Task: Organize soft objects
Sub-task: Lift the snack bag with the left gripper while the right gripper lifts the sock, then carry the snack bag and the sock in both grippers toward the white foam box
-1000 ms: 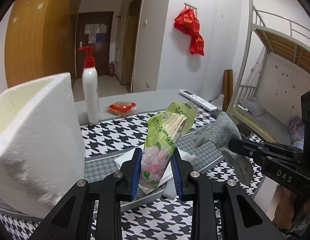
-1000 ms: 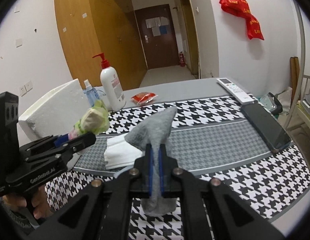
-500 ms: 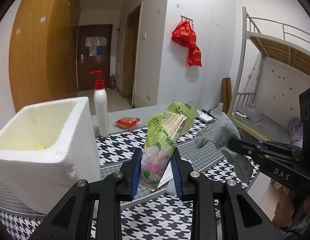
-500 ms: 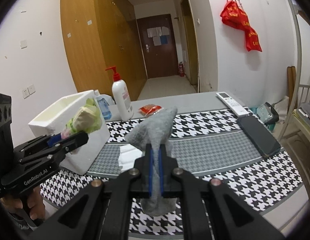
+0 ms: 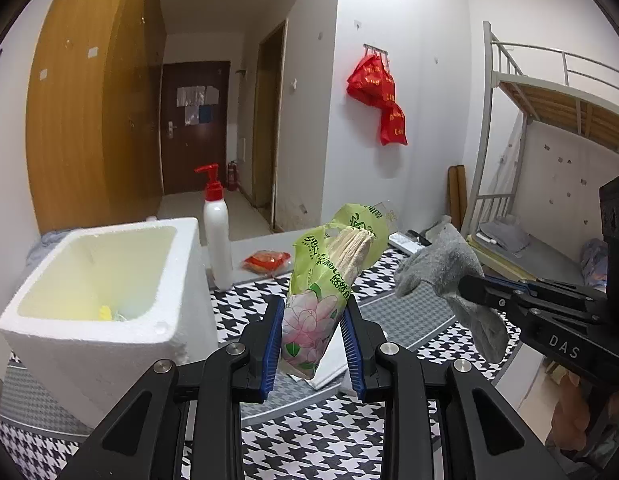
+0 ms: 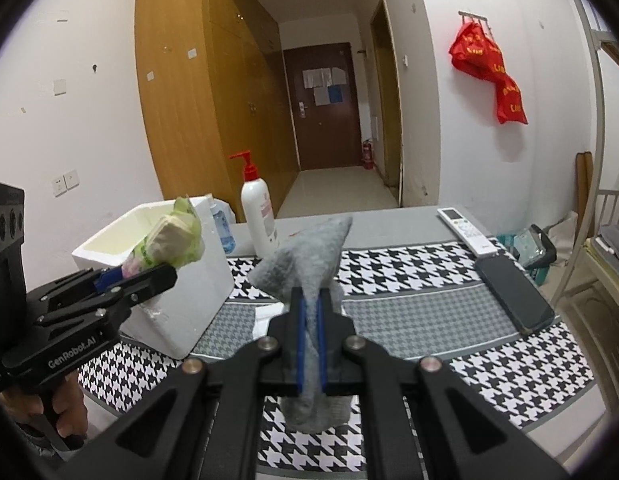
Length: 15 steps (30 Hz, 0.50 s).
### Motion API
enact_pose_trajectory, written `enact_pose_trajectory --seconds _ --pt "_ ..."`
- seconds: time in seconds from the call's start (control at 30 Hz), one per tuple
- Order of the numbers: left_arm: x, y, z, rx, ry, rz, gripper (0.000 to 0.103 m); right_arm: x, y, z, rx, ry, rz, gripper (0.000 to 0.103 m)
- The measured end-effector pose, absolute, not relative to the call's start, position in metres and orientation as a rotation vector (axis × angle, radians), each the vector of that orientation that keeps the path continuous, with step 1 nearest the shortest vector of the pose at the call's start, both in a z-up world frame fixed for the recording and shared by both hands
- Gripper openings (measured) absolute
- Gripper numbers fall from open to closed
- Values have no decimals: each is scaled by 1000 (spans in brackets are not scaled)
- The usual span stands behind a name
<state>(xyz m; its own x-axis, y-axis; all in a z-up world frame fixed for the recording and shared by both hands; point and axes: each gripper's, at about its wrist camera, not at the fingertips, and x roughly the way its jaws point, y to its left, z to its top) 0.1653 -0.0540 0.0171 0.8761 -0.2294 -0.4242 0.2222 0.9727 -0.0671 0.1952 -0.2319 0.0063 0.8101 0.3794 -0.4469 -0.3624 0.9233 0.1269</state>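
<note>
1. Both tongs sit higher above the bench [image 6: 509,380] than a second ago, so each camera takes in more of the room.
2. From the left wrist, the foam box [image 5: 97,308] drops from filling the left edge to lying below, and its open inside with small yellow bits now shows.
3. From the right wrist, the left tongs [image 6: 149,276] with the tissue pack [image 6: 169,244] now overlap the box's near rim.

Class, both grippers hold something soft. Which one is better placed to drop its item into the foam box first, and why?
Probably left. The left gripper, shut on the tissue pack, is right beside the open foam box. The right gripper, shut on the grey sock, is farther away.
</note>
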Motion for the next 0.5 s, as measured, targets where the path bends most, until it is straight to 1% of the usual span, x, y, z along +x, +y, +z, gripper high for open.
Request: enact_pose_trajectory --seconds 0.5 --pt "153 -40 27 -21 416 -219 30 191 -223 17 17 454 414 8"
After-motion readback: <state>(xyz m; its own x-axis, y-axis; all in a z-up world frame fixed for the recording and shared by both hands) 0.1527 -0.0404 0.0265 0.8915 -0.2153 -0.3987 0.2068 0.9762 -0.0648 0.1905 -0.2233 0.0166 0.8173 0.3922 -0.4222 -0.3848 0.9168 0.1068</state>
